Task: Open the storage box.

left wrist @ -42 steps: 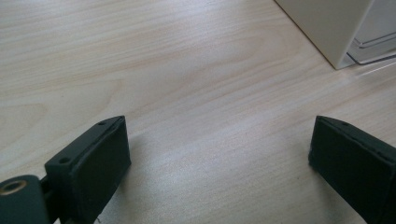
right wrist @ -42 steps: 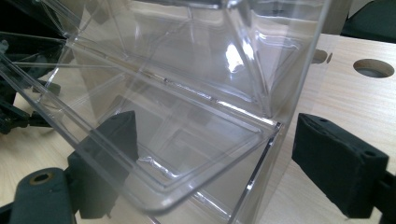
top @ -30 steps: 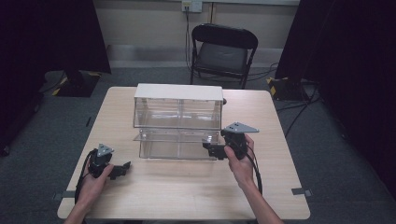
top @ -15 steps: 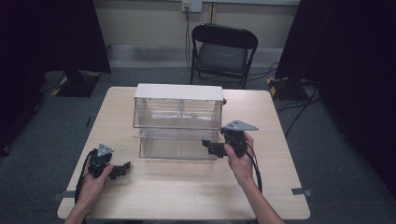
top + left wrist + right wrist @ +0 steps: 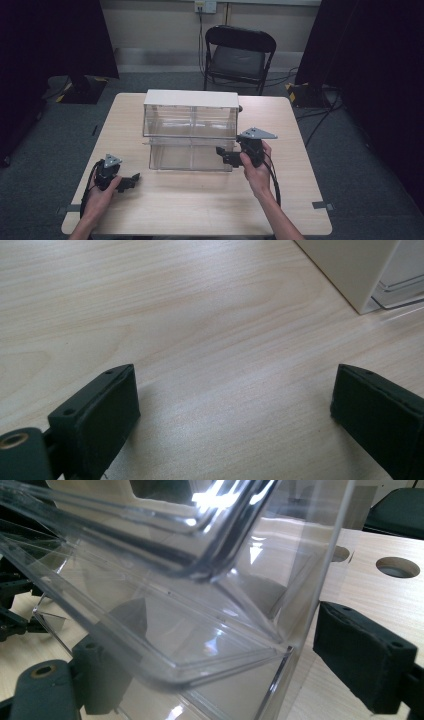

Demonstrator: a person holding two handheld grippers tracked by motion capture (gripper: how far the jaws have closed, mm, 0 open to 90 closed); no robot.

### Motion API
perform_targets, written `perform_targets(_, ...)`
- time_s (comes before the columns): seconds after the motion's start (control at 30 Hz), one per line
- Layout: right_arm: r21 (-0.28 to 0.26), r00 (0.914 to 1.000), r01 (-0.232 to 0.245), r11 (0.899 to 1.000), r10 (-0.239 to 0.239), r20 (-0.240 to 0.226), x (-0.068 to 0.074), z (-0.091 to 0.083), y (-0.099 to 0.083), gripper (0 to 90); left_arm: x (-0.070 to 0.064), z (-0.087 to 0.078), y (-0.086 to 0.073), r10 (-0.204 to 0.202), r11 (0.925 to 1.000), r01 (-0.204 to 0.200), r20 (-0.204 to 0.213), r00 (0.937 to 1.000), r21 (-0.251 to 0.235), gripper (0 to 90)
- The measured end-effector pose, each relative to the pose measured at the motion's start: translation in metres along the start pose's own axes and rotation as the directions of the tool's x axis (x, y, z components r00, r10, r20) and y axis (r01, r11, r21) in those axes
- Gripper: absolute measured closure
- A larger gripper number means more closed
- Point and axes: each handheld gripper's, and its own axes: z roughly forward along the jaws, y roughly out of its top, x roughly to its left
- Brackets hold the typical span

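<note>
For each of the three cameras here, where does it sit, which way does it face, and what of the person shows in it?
High view: above the person's side, looking forward and down on the table; both forearms, left gripper, right gripper.
Left gripper view: rides the left gripper, facing bare tabletop; its two jaws stand wide apart.
Right gripper view: rides the right gripper, close on the clear drawer; jaws either side of its corner.
Shared: the drawer unit in the high view, its corner in the left gripper view.

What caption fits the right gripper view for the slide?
Open right gripper straddling the corner of a clear plastic drawer, one of its fingers outside the drawer's wall, above the wooden table.
</note>
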Motion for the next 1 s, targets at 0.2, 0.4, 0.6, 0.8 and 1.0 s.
perform_targets(0.2,-0.018,1.0000,-0.003,1.000,0.003,-0.008,-0.0016,0.0012,-0.0020,12.6,0.0000,0.0000,0.0000,0.000,1.0000,0.000,0.000,1.0000,0.000,4.8)
perform_targets(0.4,-0.024,0.9999,-0.005,1.000,0.005,-0.017,-0.0027,0.0010,-0.0012,12.6,0.0000,0.0000,0.0000,0.000,1.0000,0.000,0.000,1.0000,0.000,4.8)
perform_targets(0.6,-0.025,0.9998,-0.005,1.000,0.005,-0.019,-0.0028,0.0006,-0.0011,12.5,0.0000,0.0000,0.0000,0.000,1.0000,0.000,0.000,1.0000,0.000,4.8)
perform_targets(0.8,-0.025,0.9997,-0.011,1.000,0.010,-0.024,-0.0037,0.0008,-0.0015,12.4,0.0000,0.0000,0.0000,0.000,1.0000,0.000,0.000,1.0000,0.000,4.8)
perform_targets(1.0,-0.031,0.9996,-0.016,0.999,0.015,-0.022,-0.0032,0.0008,-0.0025,12.4,0.0000,0.0000,0.0000,0.000,1.0000,0.000,0.000,1.0000,0.000,4.8)
